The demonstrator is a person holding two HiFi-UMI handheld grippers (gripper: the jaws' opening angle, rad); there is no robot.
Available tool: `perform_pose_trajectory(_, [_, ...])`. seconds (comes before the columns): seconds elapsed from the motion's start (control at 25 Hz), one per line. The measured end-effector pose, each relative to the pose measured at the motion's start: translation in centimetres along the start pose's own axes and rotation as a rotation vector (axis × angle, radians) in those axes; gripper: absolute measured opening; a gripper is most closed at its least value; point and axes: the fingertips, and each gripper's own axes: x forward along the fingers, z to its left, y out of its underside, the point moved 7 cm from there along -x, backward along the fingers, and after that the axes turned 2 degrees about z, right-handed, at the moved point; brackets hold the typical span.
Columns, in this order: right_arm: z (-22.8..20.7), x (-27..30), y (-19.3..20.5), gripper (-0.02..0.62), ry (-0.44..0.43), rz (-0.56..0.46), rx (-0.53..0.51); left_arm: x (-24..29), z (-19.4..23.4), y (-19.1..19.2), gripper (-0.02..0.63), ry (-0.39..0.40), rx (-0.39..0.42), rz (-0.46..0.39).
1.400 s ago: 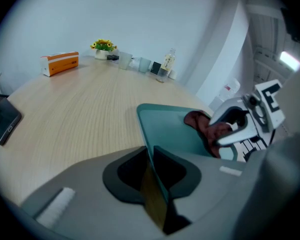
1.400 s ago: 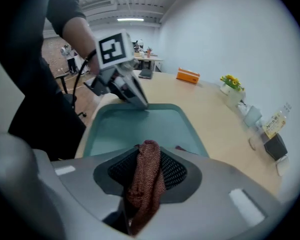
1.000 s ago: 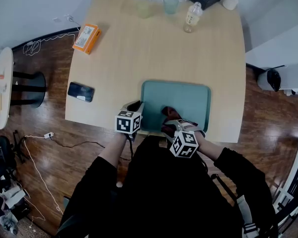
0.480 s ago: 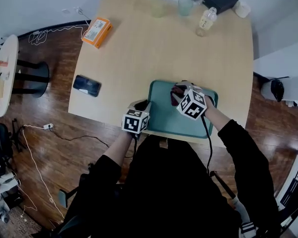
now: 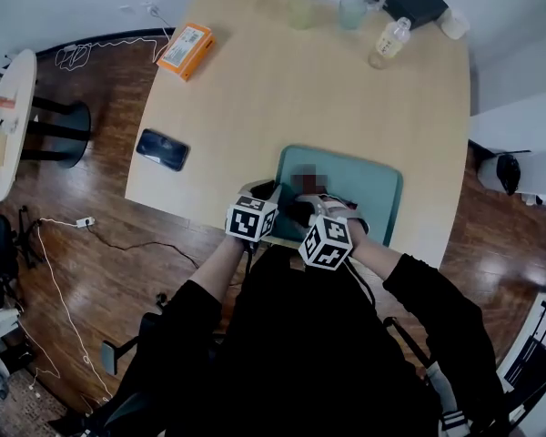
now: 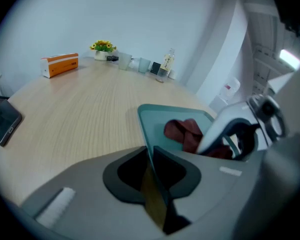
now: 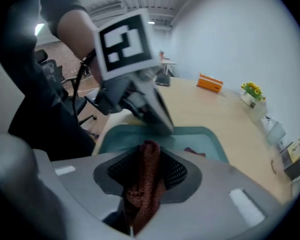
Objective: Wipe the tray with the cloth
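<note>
A teal tray [image 5: 364, 186] lies at the table's near edge. My left gripper [image 5: 265, 194] is shut on the rim at the tray's near left corner; in the left gripper view the thin rim [image 6: 149, 159] runs between the closed jaws. My right gripper [image 5: 309, 213] is shut on a dark red cloth [image 5: 297, 210] and presses it on the tray's near left part, close beside the left gripper. In the right gripper view the bunched cloth [image 7: 145, 176] fills the jaws above the tray [image 7: 200, 137]. The left gripper view shows the cloth [image 6: 185, 132] on the tray floor under the right gripper [image 6: 229, 134].
On the table lie a black phone [image 5: 162, 149] at the left and an orange box [image 5: 186, 49] further back. A bottle [image 5: 388, 42], two cups [image 5: 299, 11], a black box [image 5: 423, 4] and flowers [image 6: 103, 46] stand along the far end. A round side table [image 5: 5, 126] is at the left.
My right gripper carried the cloth from the tray's near edge out to its far middle, then drew it back to the near left. The left gripper kept its hold on the rim.
</note>
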Motion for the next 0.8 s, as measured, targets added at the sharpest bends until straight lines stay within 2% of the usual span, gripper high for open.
perform_pose_trajectory(0.16, [5.7, 0.3, -1.7, 0.116, -0.116, -0.057, -0.059, 0.0, 0.1, 0.0, 0.025, 0.005, -0.008, 0.005])
perform_pose_trajectory(0.28, [6.5, 0.7, -1.9, 0.115, -0.127, -0.059, -0.075, 0.0, 0.1, 0.0, 0.023, 0.005, -0.008, 0.005])
perform_pose_trajectory(0.44, [5.0, 0.8, -1.8, 0.115, -0.122, -0.058, -0.048, 0.1, 0.1, 0.0, 0.023, 0.008, -0.011, 0.007])
perform_pose_trajectory(0.56, [3.4, 0.7, -1.5, 0.115, -0.117, -0.072, -0.067, 0.1, -0.1, -0.1, 0.024, 0.010, -0.012, 0.006])
perform_pose_trajectory(0.8, [-5.2, 1.2, -0.3, 0.117, 0.032, -0.024, -0.053, 0.1, -0.2, -0.2, 0.023, 0.006, -0.004, 0.003])
